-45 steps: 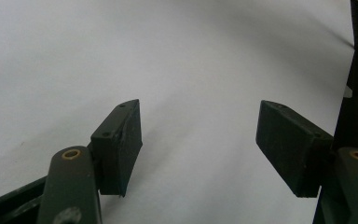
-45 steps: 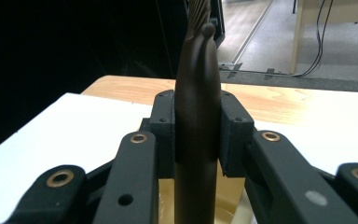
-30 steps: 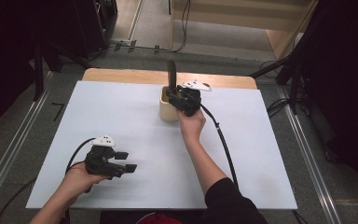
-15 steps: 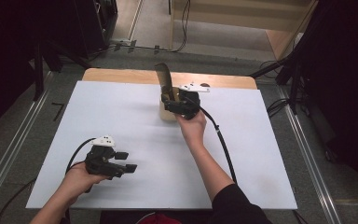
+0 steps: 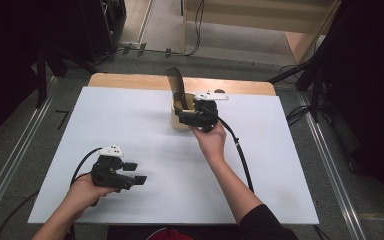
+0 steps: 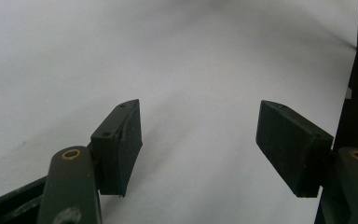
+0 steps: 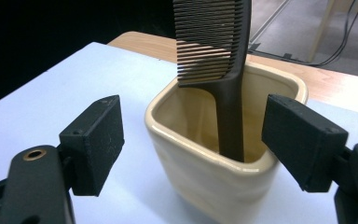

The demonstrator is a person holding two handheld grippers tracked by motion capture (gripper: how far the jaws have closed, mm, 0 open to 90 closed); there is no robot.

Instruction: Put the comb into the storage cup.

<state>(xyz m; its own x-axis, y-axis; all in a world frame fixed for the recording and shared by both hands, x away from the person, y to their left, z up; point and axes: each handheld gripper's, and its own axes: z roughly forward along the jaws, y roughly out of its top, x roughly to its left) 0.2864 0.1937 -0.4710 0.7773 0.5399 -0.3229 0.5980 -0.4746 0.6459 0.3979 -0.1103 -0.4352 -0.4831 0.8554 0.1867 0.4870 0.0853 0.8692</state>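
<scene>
released since the earlier frame, comb (image 7: 223, 70) now leans handle-down in cup (image 7: 200, 163), right gripper (image 7: 193, 140) jaws just opened wide around it, left gripper (image 6: 200, 140) wide, empty; placing looks done, next back right gripper clear

The comb (image 7: 213, 51) is dark brown, with fine teeth along one side and a narrow handle; it stands handle-down inside the cup (image 7: 200, 163), its toothed part rising above the rim and leaning a little to one side; the cup is cream-coloured ceramic, squarish with rounded corners, glossy, upright; it stands on the white surface (image 5: 130, 125), near its far edge, about the middle.
</scene>
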